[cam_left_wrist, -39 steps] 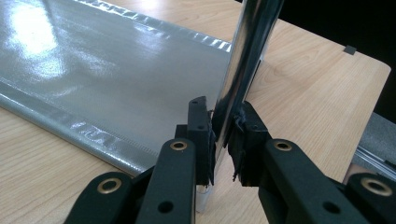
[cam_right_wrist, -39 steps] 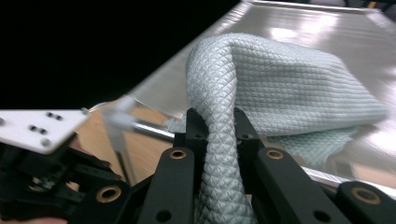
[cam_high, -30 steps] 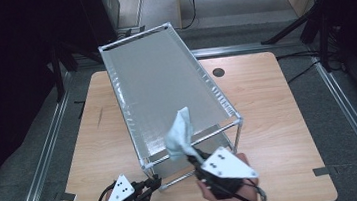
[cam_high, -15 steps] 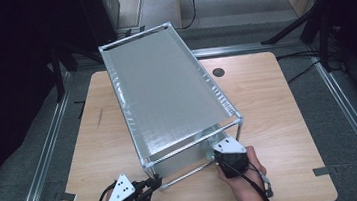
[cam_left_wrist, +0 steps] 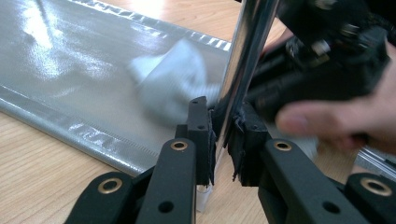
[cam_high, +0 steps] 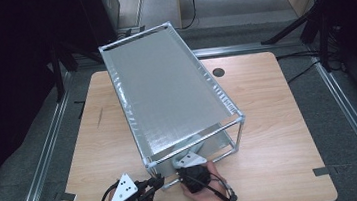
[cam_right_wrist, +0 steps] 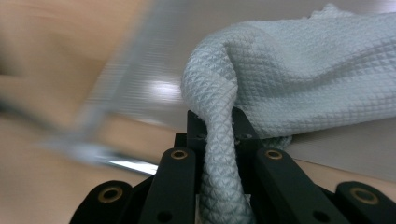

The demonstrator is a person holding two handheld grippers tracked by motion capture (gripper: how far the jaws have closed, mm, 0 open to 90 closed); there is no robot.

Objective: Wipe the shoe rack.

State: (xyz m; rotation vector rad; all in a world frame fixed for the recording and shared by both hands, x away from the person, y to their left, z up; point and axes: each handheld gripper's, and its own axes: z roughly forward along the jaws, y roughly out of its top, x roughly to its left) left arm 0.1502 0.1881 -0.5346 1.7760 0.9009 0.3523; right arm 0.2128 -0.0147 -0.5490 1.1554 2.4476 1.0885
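Since a second ago the right gripper (cam_high: 189, 165) has dropped from above the rack's top shelf to the near end of its lower shelf, carrying the pale waffle-weave cloth (cam_right_wrist: 299, 70) in with it. Its jaws are clamped on a fold of that cloth (which spreads over the silver lower shelf (cam_left_wrist: 70, 60)). The left gripper (cam_left_wrist: 223, 135), at the near left corner, grips the chrome upright post (cam_left_wrist: 247, 51) tightly.
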